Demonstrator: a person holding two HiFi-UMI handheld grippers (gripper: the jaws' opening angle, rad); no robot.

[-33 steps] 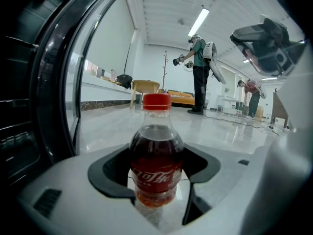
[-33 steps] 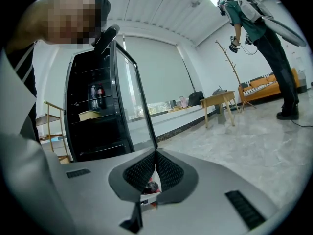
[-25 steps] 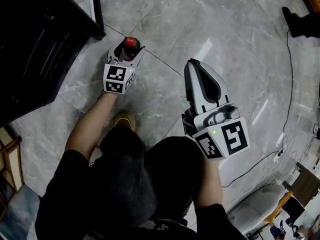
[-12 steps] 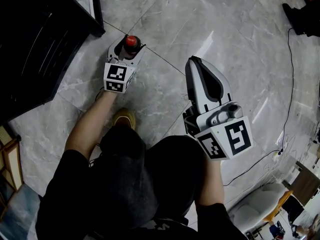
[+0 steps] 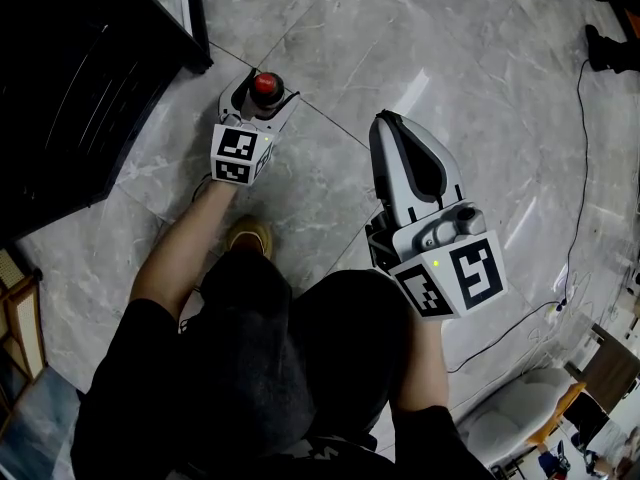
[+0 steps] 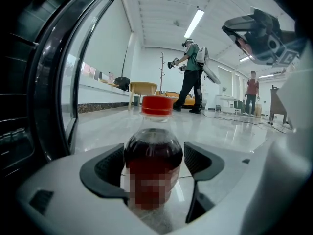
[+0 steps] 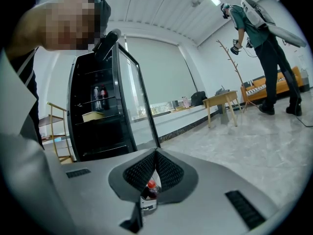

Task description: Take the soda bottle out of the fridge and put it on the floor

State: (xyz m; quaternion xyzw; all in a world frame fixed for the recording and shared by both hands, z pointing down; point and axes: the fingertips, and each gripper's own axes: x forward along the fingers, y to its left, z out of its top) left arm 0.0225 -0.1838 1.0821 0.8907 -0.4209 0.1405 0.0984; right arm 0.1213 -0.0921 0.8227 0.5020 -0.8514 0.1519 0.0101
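Now we note the left gripper (image 6: pixel 154 161) jaws, just opening, loose around the upright soda bottle (image 6: pixel 153 153) on the floor (image 5: pixel 450 88); right gripper (image 7: pixel 155 153) jaws closed, empty.

No text can be read, not even on the soda bottle (image 6: pixel 153 153).

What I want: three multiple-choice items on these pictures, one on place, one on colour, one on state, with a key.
1. The bottle stands:
A. in the fridge
B. on the floor, between the left gripper's jaws
C. on a table
2. Its cap is:
A. blue
B. red
C. white
3. The right gripper's jaws are:
A. wide apart
B. together, empty
C. clamped on the bottle

Key: 1 B, tile shows under it, and the left jaws have just been opening around it; 2 B, red in every view; 3 B, the pads meet.
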